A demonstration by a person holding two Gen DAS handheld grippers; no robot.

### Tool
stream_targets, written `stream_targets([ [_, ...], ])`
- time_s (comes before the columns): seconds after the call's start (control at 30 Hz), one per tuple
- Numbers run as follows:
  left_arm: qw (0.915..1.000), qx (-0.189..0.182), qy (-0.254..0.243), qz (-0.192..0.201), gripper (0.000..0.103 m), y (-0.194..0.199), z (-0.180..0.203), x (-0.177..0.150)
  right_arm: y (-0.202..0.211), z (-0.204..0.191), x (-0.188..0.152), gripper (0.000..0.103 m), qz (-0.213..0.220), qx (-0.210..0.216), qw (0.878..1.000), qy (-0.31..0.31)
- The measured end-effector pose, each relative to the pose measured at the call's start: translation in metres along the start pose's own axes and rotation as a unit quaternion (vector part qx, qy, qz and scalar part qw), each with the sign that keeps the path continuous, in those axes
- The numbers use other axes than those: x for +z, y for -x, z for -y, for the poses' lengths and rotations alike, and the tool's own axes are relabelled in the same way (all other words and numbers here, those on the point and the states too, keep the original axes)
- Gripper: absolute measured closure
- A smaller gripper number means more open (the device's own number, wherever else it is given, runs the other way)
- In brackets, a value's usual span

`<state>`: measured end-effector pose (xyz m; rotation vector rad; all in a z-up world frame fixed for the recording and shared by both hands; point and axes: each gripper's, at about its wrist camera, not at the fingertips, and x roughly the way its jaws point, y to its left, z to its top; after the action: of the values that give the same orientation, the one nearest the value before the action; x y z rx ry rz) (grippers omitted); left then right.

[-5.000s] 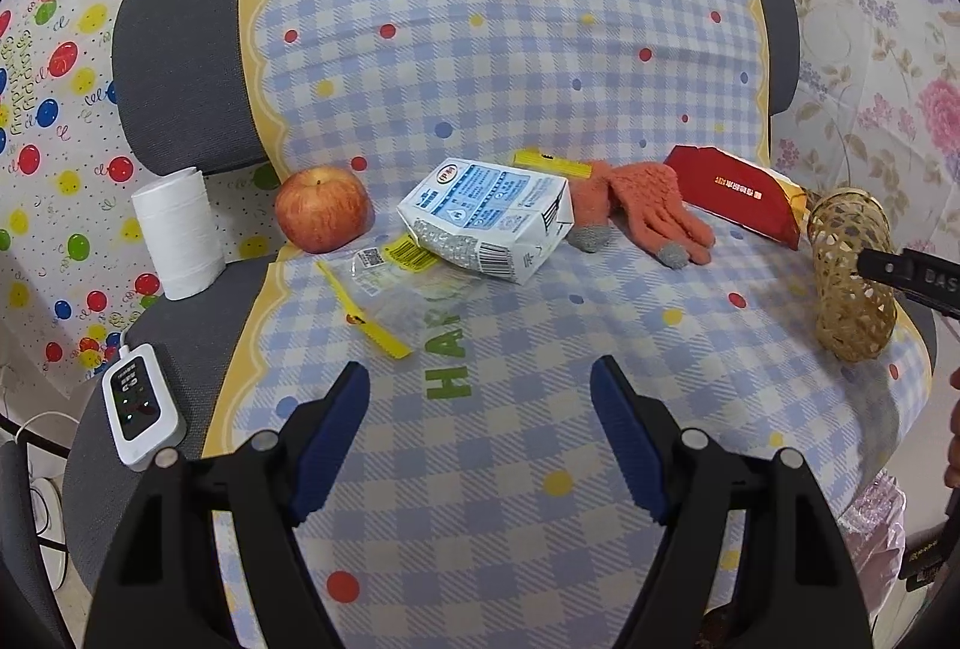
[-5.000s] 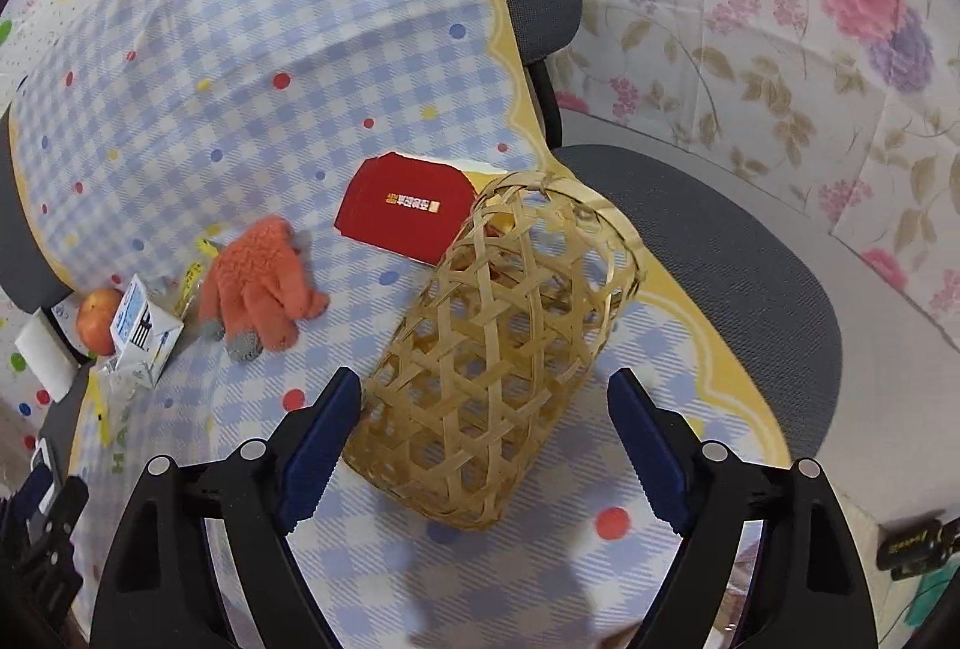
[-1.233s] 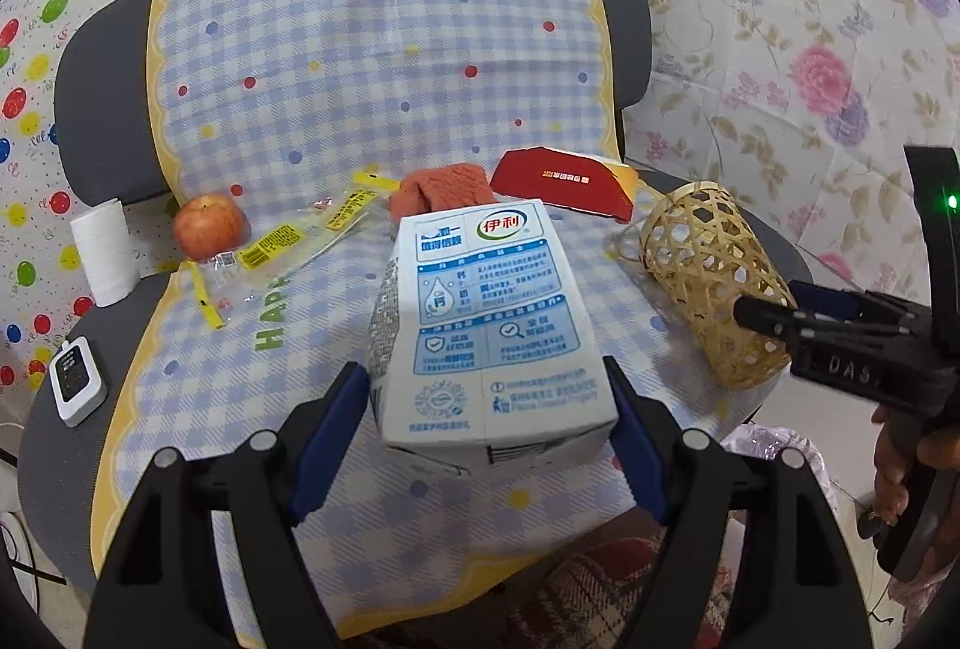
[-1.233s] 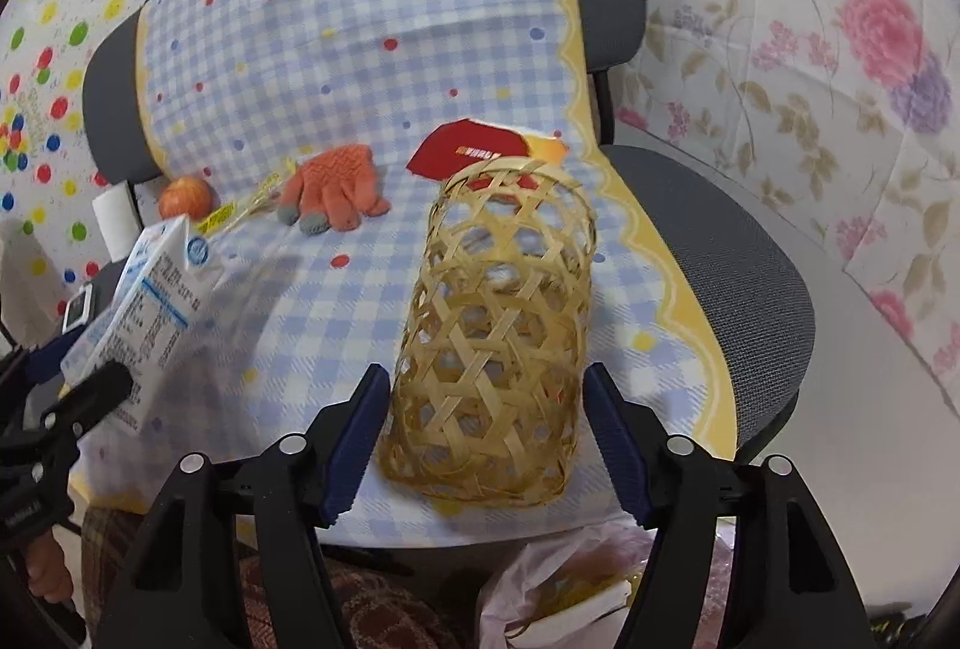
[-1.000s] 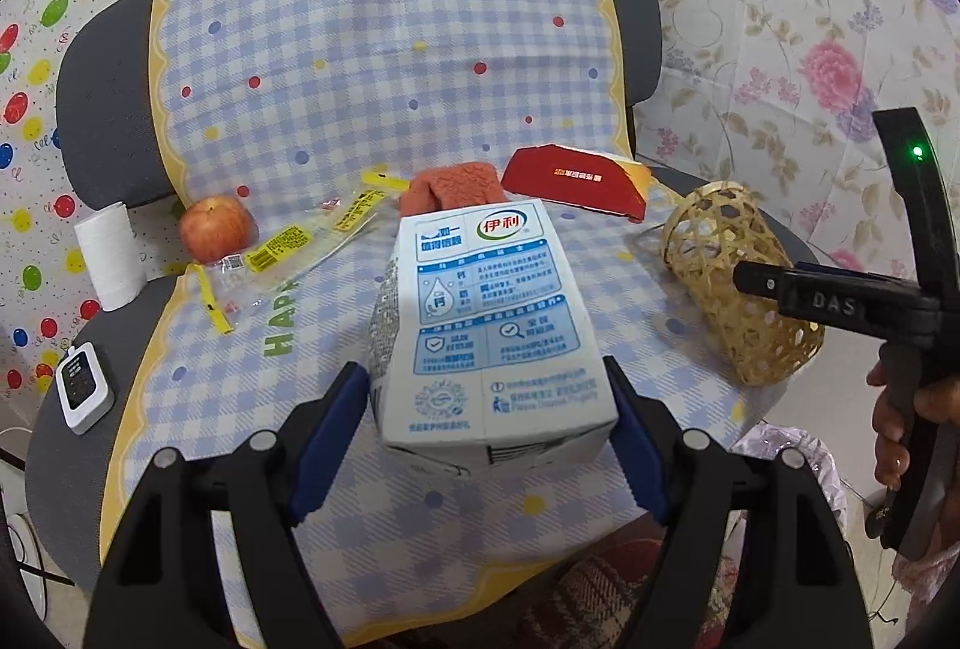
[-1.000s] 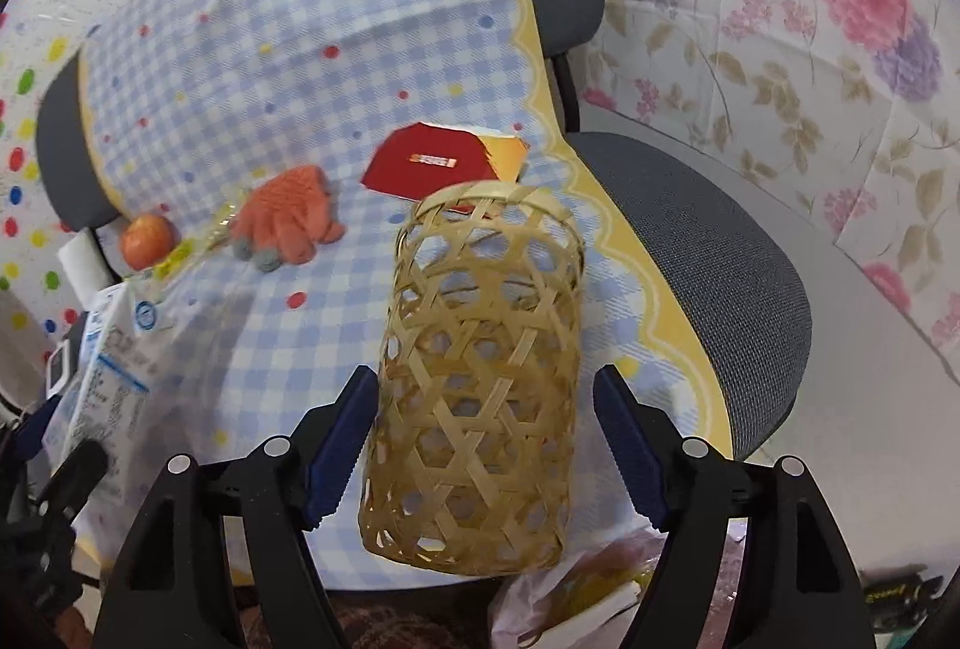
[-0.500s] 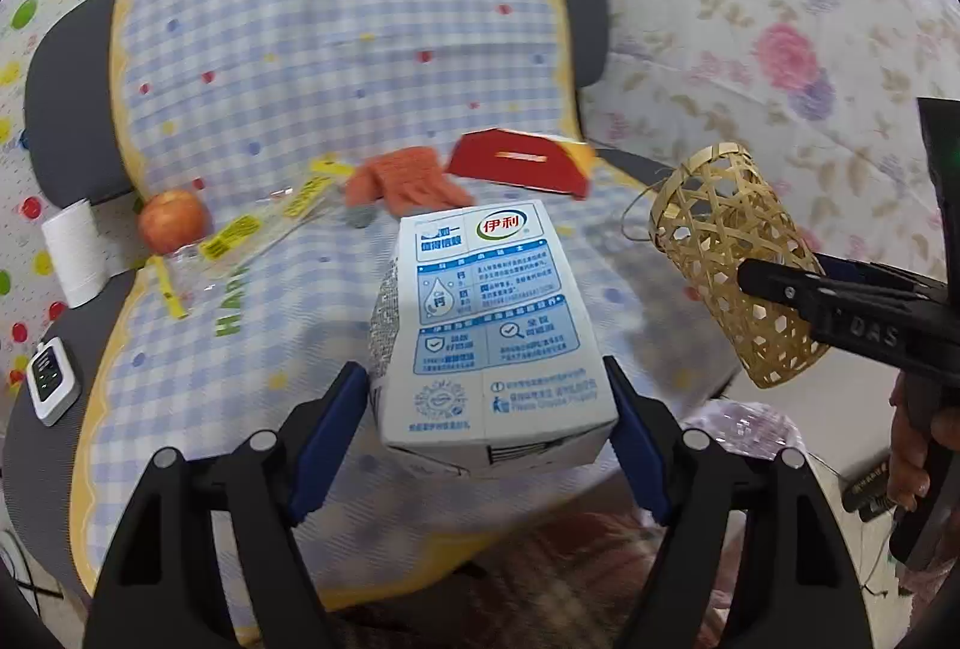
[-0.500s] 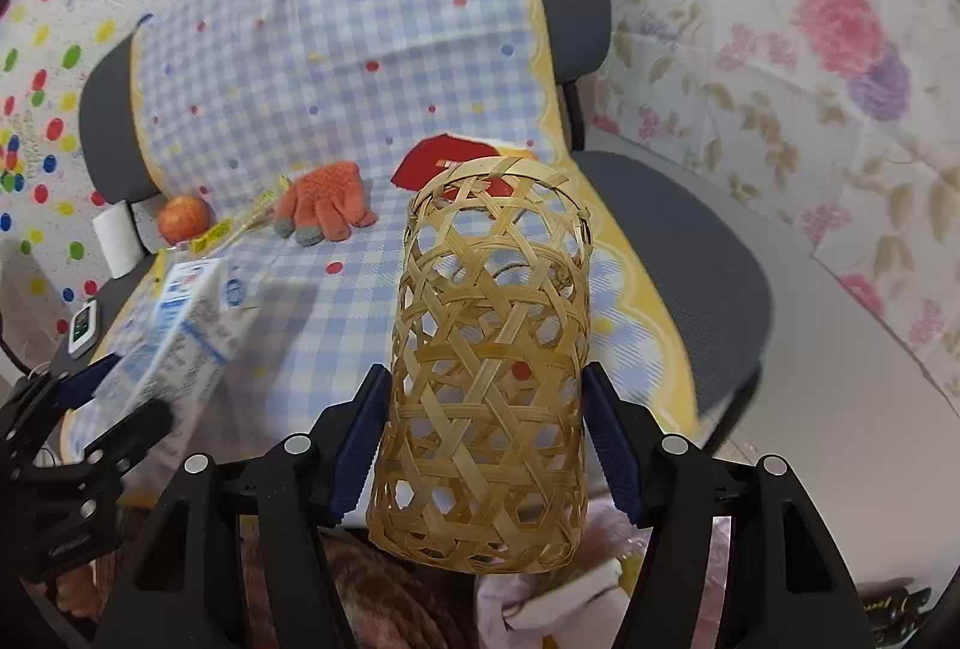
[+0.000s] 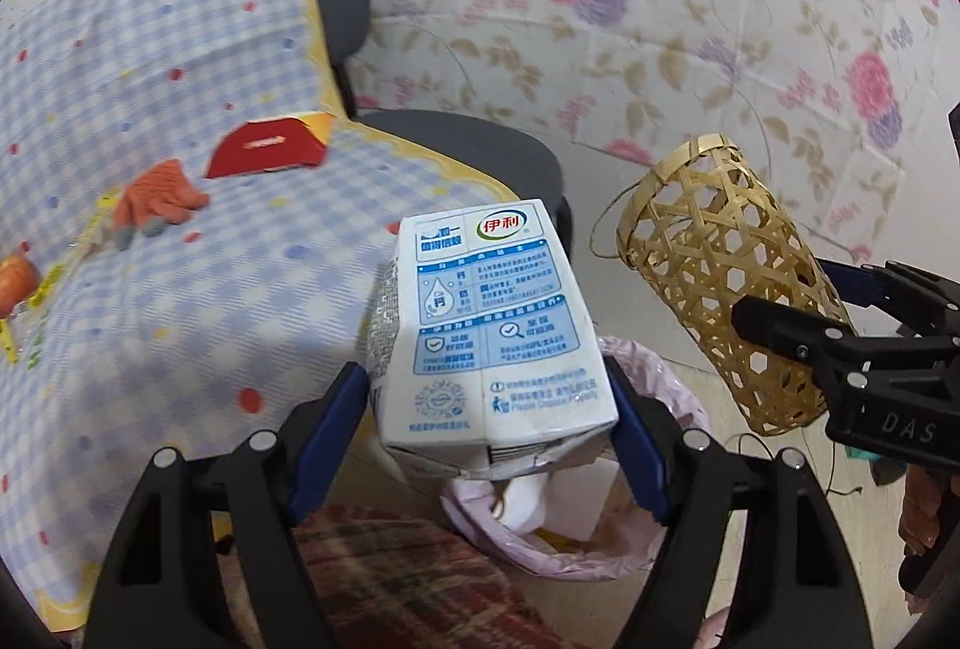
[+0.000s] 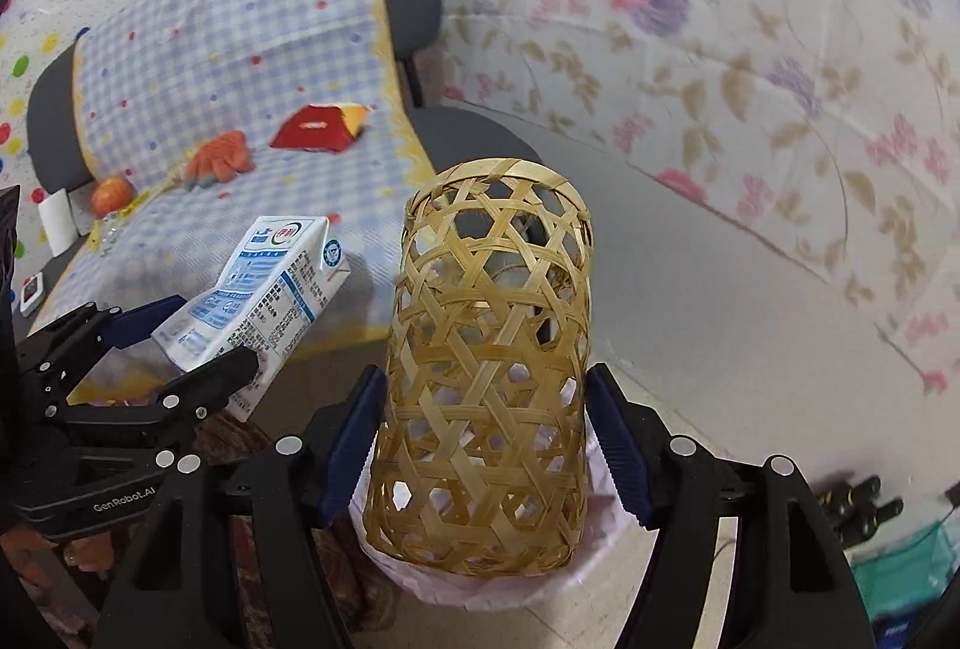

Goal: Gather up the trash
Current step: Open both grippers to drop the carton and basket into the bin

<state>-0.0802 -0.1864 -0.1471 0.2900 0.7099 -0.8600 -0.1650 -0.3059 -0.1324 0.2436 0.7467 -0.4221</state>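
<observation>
We hold a carton (image 9: 492,331) in our left claw (image 9: 486,433) and an empty basket (image 10: 486,385) in our right claw (image 10: 480,439), both above the paper-filled pink bag (image 9: 564,547) at lower center.

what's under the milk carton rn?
Below the carton, held in the left gripper, sits a pink-lined trash bag with white scraps inside. The carton and jaws cover most of the opening; the rest of its contents are hidden.
</observation>
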Motion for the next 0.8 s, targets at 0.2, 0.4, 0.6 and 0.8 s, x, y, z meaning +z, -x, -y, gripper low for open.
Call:
stream_targets([
  [0.2, 0.9994, -0.028, -0.014, -0.012, 0.026, -0.031, 0.014, 0.004, -0.02, 0.025, -0.004, 0.032, 0.002, 0.013, 0.999, -0.037],
  [0.4, 0.9999, -0.01, -0.004, -0.006, 0.009, -0.032, 0.01, 0.006, -0.027, 0.035, -0.008, 0.029, 0.001, 0.024, 0.997, -0.068],
  [0.6, 0.9998, 0.017, 0.009, -0.005, 0.009, -0.019, -0.007, 0.004, -0.023, 0.031, -0.007, 0.029, -0.001, 0.019, 0.998, -0.06],
  [0.8, 0.9982, 0.047, 0.038, -0.001, 0.009, 0.002, -0.03, 0.001, -0.016, 0.011, 0.006, 0.033, 0.008, 0.028, 0.999, -0.037],
])
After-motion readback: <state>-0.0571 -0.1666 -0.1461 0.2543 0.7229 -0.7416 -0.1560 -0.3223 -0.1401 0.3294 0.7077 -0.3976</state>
